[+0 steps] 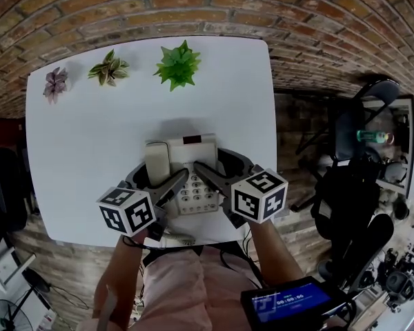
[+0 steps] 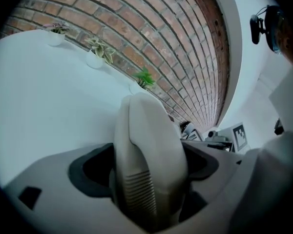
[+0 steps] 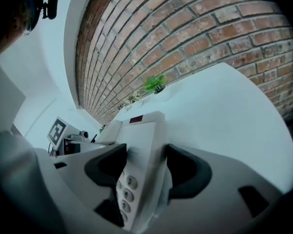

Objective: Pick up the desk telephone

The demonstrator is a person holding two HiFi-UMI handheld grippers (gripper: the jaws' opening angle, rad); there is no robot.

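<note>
The phone [image 1: 188, 158] sits on the table [image 1: 76, 136] just ahead of and under both grippers, long axis pointing away: left gripper [image 2: 147, 165] spread astride the handset [image 2: 149, 145], right gripper [image 3: 145, 172] spread astride its keypad-side edge, neither seemingly clamped yet.

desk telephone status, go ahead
Left tool open astride the handset. Right tool open astride the desk telephone at its keypad side. It sits flat on the table, not lifted. Nothing blocking.
</note>
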